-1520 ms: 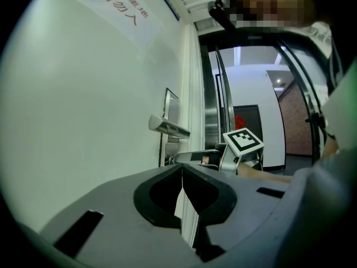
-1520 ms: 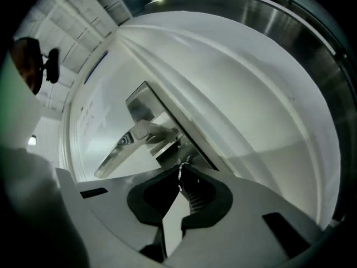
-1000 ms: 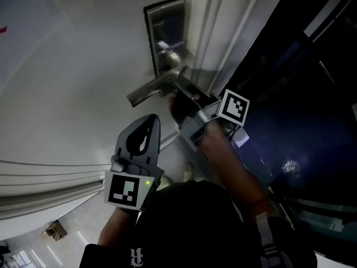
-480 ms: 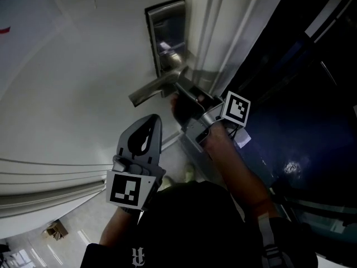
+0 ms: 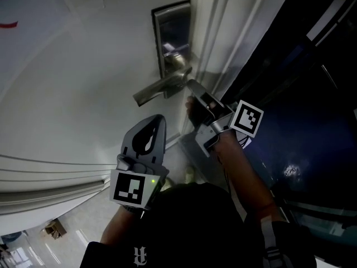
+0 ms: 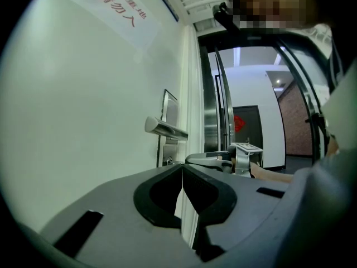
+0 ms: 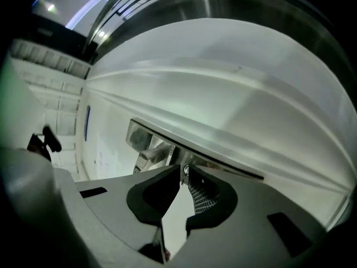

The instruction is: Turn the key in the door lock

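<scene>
In the head view, upper centre, the door handle (image 5: 159,91) and right gripper (image 5: 193,85) hide the lower end of the lock plate (image 5: 170,21). A red mark (image 5: 8,24) is cut off at the left edge. The speck (image 7: 184,172) between the gripper's tips is too small to identify.

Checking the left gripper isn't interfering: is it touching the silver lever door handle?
Apart. The left gripper view shows the shut left gripper well short of the silver lever door handle, a clear gap between them.
</scene>
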### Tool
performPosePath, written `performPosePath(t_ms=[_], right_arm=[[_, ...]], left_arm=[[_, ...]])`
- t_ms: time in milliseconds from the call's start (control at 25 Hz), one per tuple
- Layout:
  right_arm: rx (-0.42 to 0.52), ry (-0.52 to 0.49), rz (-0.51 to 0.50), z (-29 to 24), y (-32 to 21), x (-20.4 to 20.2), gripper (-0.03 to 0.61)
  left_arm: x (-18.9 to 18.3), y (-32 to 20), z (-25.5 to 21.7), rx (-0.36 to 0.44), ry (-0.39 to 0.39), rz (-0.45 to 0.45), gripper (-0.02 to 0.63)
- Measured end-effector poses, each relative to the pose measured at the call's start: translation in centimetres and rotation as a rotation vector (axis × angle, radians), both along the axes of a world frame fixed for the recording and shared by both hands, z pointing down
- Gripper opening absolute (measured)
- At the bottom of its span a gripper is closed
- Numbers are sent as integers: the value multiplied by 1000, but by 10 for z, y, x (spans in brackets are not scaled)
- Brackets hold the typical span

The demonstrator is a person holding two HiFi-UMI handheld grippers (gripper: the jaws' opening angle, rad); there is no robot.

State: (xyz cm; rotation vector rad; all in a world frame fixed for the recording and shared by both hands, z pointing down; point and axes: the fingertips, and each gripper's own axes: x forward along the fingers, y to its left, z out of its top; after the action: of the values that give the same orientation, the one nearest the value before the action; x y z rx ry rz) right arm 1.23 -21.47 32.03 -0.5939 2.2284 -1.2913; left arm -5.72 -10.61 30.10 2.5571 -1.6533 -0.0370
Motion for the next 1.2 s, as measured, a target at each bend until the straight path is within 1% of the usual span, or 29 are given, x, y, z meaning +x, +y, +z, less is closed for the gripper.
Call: performPosePath(t_ms=[120,200,280,480,560,640,720,800,880,960,1080,1200], right_arm=[[174,176,35,-13,3,4,25],[272,300,56,-17,7,5,26],[398,448,74,-20,12,3,26],[837,915,111,-27,26,-11,63],[1004,1095,121,-23,31,-17,78],[1171,1296,132,-15,32,-23,89],[1359,1487,171,-9,32,-28,97],[1519,1638,209,-3,31,-33,101],[1627,1742,235,2,28,-36,103],[1706,1813,261,5,25,-39,103],[1792,1882,304,6,20,-44,103],[1849,1919,348,5,15,-49,103]], left_arm=[[1,1,0,2,3,5,8],[1,1,0,0,5,6,8],[0,2,0,-3,5,6,8],[-1,2,1,-2,3,5,8],[-1,3,1,-2,2,7,8],[-1,3,1,-2,3,8,8],[-2,2,1,-2,4,7,8],[-3,2,1,-1,4,6,8],[-4,2,1,-1,5,4,8],[-6,3,2,-1,7,0,8],[-9,3,1,-2,11,-7,8],[-10,3,2,-5,13,-11,8]])
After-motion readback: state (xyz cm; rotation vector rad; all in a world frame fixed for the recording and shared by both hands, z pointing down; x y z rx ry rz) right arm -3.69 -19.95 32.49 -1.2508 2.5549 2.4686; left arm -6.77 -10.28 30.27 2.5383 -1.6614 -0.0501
